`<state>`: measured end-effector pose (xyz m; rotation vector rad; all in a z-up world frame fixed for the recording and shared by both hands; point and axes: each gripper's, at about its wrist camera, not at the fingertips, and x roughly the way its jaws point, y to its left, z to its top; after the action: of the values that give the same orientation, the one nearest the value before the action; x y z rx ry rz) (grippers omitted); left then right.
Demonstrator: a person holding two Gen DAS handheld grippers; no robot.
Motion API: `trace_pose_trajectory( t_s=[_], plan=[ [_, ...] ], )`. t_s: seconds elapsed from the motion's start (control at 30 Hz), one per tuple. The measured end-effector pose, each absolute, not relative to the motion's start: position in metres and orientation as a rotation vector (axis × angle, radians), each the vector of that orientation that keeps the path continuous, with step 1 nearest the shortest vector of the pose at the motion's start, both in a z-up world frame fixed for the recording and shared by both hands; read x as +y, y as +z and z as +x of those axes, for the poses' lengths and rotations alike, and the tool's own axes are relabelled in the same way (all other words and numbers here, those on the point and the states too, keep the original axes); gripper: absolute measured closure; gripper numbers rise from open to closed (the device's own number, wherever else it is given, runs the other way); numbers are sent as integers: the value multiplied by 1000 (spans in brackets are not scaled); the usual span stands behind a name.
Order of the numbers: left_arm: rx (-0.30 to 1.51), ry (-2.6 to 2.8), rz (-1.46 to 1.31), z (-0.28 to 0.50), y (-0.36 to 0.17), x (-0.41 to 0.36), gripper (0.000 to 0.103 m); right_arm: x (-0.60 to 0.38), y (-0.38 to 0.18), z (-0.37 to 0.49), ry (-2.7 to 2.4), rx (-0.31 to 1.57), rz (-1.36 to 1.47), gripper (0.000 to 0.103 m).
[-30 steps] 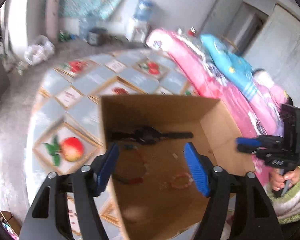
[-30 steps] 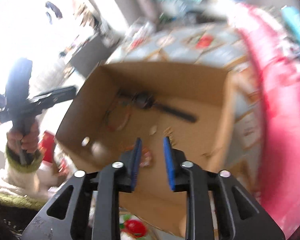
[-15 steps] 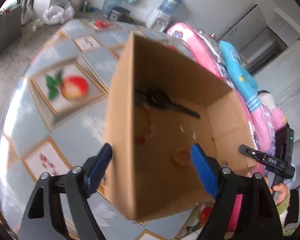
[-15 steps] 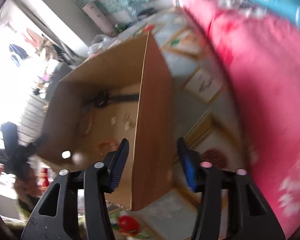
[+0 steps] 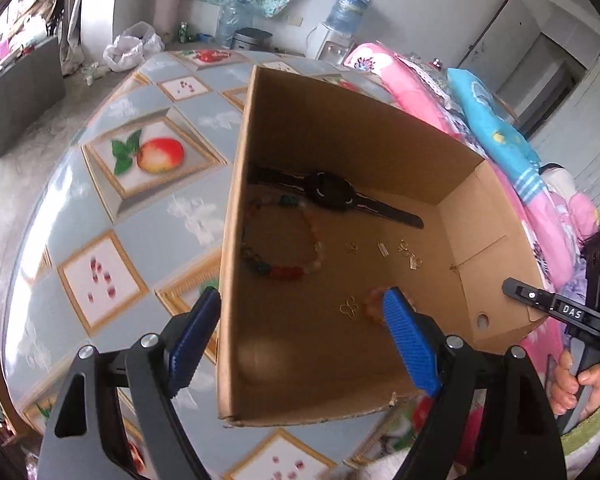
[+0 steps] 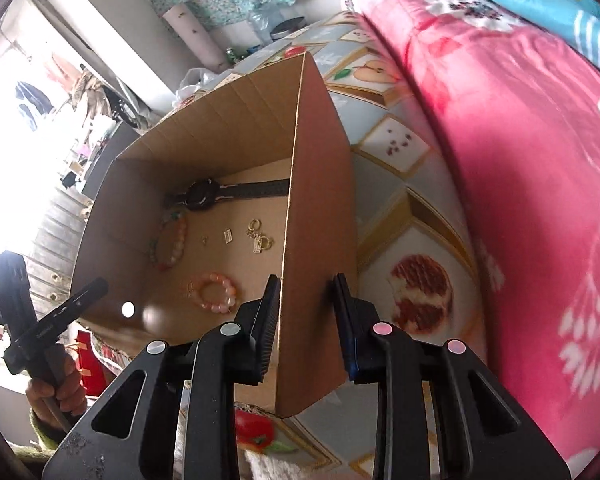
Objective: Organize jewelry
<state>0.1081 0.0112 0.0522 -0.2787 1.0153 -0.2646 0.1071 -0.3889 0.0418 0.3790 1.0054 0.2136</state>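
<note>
An open cardboard box [image 5: 340,136] stands on the table. On its floor lie a black watch [image 5: 332,196], a multicoloured bead bracelet [image 5: 284,244], small gold charms [image 5: 404,252], a gold butterfly piece [image 5: 348,308] and a pink bead bracelet [image 6: 216,292]. My left gripper [image 5: 302,340] is wide open astride the box's left wall, one finger outside and one inside. My right gripper [image 6: 306,320] straddles the right wall [image 6: 320,200]. Its jaws are closing, and the pads stand a little off the cardboard.
The table wears a blue-grey cloth with framed fruit pictures [image 5: 100,200]. Pink and blue bedding [image 6: 500,160] is piled close along the box's right side. A water dispenser [image 5: 348,12] and a plastic bag [image 5: 128,48] are far behind on the floor.
Both grippers have dropped and swung outward from over the box's middle. Each now has a side wall between its fingers. The left jaws stand a little wider.
</note>
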Motion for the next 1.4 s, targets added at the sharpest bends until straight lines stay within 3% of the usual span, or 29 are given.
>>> trace_pose_trajectory(
  t_s=[0.37, 0.5, 0.67, 0.83, 1.07, 1.4],
  plan=[
    [988, -258, -237, 76, 52, 3, 22, -394, 35, 81, 213, 973, 402, 71],
    [908, -200, -186, 61, 66, 2, 21, -392, 51, 62, 157, 895, 317, 45],
    [769, -128, -110, 29, 92, 1, 9, -391, 73, 30, 110, 787, 240, 26],
    [703, -90, -92, 6, 110, -1, 6, -377, 91, -2, 98, 688, 160, 11],
    [679, -10, -28, -13, 114, -17, 6, -351, 83, -15, 86, 694, 135, 8],
    [943, -24, -28, 6, 67, -47, 6, -314, 47, 2, 90, 895, 170, 8]
  ],
)
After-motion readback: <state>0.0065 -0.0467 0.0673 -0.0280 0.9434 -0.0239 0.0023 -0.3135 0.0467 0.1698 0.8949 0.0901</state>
